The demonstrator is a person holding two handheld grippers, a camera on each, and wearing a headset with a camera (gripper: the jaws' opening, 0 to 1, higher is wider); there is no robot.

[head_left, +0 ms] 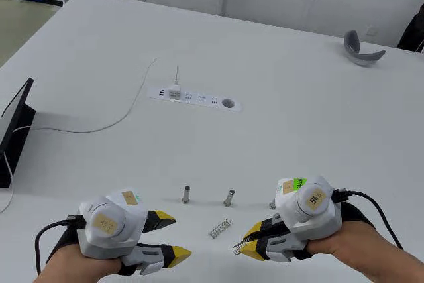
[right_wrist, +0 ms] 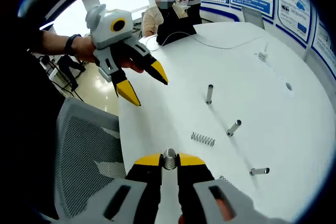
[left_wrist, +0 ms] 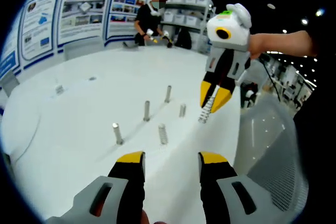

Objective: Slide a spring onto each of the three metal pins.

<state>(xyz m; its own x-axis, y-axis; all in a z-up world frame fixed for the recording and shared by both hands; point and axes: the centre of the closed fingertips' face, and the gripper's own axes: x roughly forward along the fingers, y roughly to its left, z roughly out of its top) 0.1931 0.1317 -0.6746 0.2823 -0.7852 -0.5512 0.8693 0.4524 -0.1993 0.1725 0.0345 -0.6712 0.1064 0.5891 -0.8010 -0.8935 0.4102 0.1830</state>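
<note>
At lower right of the head view, my right gripper (head_left: 248,243) is clenching one spring (head_left: 237,248) between its yellow tips, while my left gripper (head_left: 176,235) is hanging released at lower left. A second spring (head_left: 220,228) is lying on the white table (head_left: 298,130), just below the three bare metal pins (head_left: 229,197).

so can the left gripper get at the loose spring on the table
Probably yes: the left gripper is open, and bare table lies between it and the loose spring just ahead.
</note>
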